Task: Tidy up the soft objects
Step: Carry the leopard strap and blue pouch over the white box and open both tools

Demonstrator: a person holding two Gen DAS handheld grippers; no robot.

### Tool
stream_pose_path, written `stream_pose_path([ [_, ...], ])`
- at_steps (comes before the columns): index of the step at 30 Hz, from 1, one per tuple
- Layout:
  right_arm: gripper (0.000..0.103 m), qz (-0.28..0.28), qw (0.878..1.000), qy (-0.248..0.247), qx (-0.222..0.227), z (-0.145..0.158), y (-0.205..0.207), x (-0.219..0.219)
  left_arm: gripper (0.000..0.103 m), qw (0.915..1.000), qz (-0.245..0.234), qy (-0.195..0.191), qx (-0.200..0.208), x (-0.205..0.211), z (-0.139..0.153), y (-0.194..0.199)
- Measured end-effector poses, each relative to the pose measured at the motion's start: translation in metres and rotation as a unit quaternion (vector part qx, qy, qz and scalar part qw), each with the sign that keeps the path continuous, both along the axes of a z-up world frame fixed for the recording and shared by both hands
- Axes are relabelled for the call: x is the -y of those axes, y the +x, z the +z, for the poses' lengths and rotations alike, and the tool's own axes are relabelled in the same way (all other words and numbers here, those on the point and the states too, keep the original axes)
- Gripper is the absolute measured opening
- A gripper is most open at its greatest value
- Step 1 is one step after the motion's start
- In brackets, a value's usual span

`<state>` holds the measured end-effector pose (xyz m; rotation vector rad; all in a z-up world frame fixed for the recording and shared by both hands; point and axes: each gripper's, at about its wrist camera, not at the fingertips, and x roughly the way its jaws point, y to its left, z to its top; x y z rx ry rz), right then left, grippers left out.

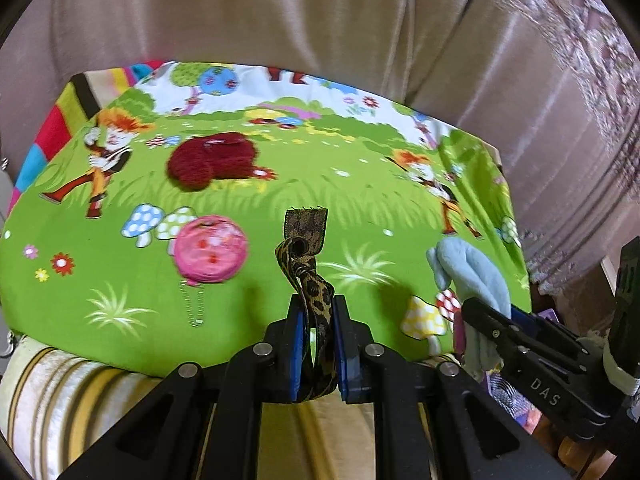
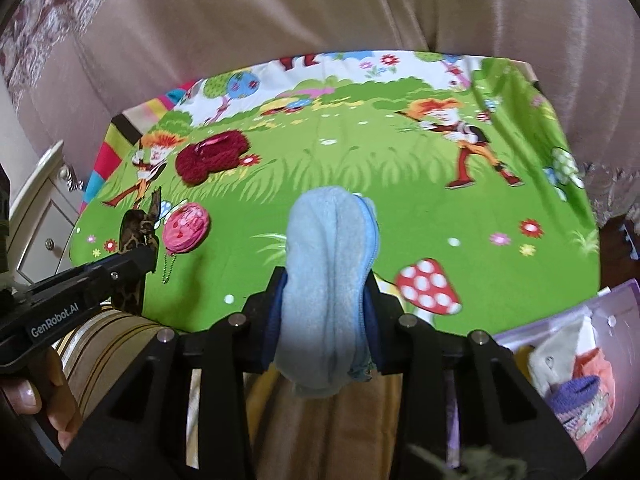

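Your left gripper [image 1: 318,312] clamped on the leopard-print ribbon [image 1: 308,264] above the green cartoon cloth [image 1: 280,200], maroon knit piece [image 1: 212,160] and pink round pouch [image 1: 210,250] lying leftward, your right gripper [image 2: 326,292] clamped on the light blue fleece pouch [image 2: 332,264].

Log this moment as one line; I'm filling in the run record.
left gripper: shut on leopard ribbon | right gripper: shut on blue pouch | on cloth: maroon knit, pink purse
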<state>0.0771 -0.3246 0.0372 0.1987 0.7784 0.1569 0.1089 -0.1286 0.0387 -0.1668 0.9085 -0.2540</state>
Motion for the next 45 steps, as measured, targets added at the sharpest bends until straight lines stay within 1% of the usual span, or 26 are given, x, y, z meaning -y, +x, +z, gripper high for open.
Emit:
stream_pose_path([
  [9, 0.04, -0.067, 0.998, 0.007, 0.001, -0.003, -0.039, 0.07, 0.014, 0.9977, -0.068, 0.0, -0.003, 0.064, 0.003, -0.013],
  [18, 0.04, -0.156, 0.988, 0.015, -0.003, -0.012, -0.072, 0.15, 0.014, 0.9904, -0.138, 0.002, -0.011, 0.128, 0.002, -0.03],
  [20, 0.04, -0.178, 0.984, 0.018, -0.003, -0.014, -0.077, 0.167, 0.014, 0.988, -0.154, 0.002, -0.012, 0.142, 0.002, -0.034],
  [27, 0.04, -0.225, 0.974, 0.018, -0.004, -0.019, -0.085, 0.209, 0.014, 0.9785, -0.206, 0.006, -0.014, 0.188, -0.001, -0.045],
  [32, 0.04, -0.256, 0.967, 0.019, -0.006, -0.025, -0.088, 0.235, 0.014, 0.9709, -0.239, 0.003, -0.019, 0.217, -0.004, -0.051],
  [36, 0.04, -0.277, 0.961, 0.019, -0.007, -0.03, -0.087, 0.254, 0.014, 0.9645, -0.263, -0.007, -0.019, 0.238, -0.004, -0.054],
  [39, 0.042, -0.286, 0.958, 0.018, -0.004, -0.032, -0.085, 0.264, 0.018, 0.9606, -0.276, -0.013, -0.024, 0.251, -0.007, -0.053],
  [40, 0.045, -0.291, 0.957, 0.018, -0.003, -0.034, -0.084, 0.268, 0.023, 0.9594, -0.28, -0.011, -0.031, 0.256, -0.01, -0.052],
  [41, 0.05, -0.291, 0.957, 0.02, -0.001, -0.036, -0.083, 0.27, 0.026, 0.959, -0.281, -0.01, -0.036, 0.259, -0.012, -0.051],
  [42, 0.058, -0.29, 0.957, 0.022, -0.001, -0.038, -0.082, 0.272, 0.032, 0.9591, -0.28, -0.007, -0.043, 0.26, -0.016, -0.05],
  [43, 0.061, -0.291, 0.957, 0.022, -0.004, -0.04, -0.08, 0.274, 0.037, 0.9592, -0.279, -0.007, -0.046, 0.26, -0.018, -0.051],
  [45, 0.061, -0.29, 0.957, 0.02, -0.009, -0.045, -0.079, 0.275, 0.041, 0.9598, -0.276, -0.007, -0.05, 0.259, -0.021, -0.051],
])
